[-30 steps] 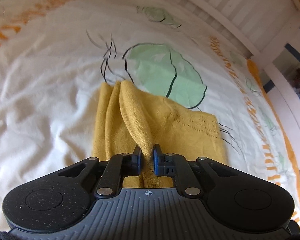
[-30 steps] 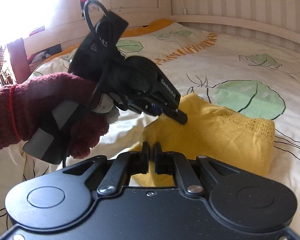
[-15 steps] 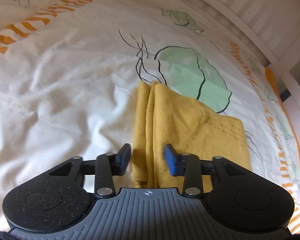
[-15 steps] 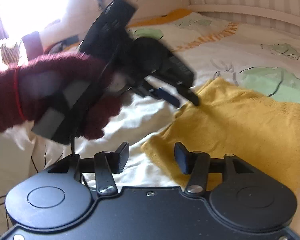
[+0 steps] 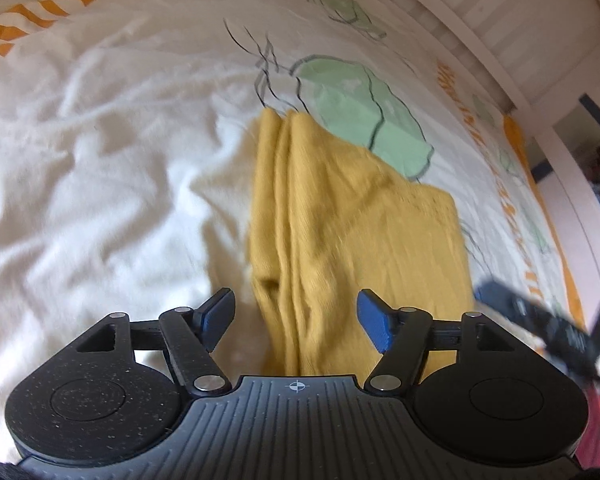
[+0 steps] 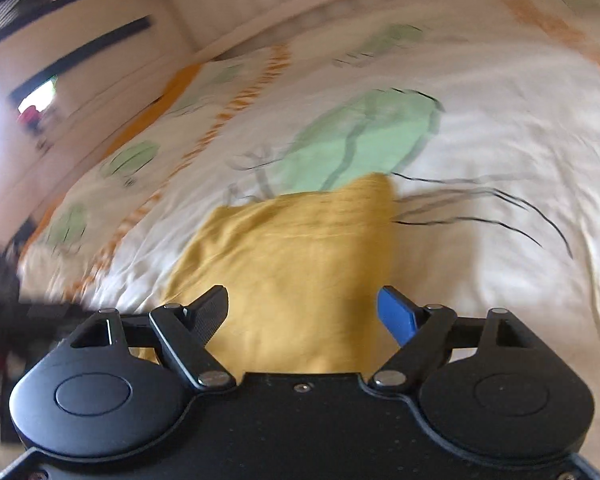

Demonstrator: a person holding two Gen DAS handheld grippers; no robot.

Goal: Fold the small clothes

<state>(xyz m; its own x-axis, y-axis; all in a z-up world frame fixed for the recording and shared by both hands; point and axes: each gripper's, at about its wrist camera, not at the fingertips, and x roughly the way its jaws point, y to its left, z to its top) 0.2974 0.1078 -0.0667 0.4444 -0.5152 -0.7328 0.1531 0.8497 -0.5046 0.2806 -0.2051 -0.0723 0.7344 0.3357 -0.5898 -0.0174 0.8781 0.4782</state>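
Observation:
A small mustard-yellow knit garment [image 5: 352, 216] lies folded on the bed, with bunched folds along its left edge. It also shows in the right wrist view [image 6: 292, 264] as a flat yellow patch. My left gripper [image 5: 296, 320] is open and empty, with its jaws spread just above the garment's near end. My right gripper [image 6: 304, 316] is open and empty, over the garment's near edge. The right gripper also shows blurred at the right edge of the left wrist view [image 5: 540, 328].
The bed has a white crumpled sheet [image 5: 80, 184] printed with green leaves [image 5: 364, 112] and orange stripes. A white slatted bed rail [image 5: 500, 8] runs along the far side. The right wrist view is motion-blurred.
Both grippers let go of the yellow garment and opened wide. The garment's lifted fold dropped flat. The right gripper swung round; the left one drew back.

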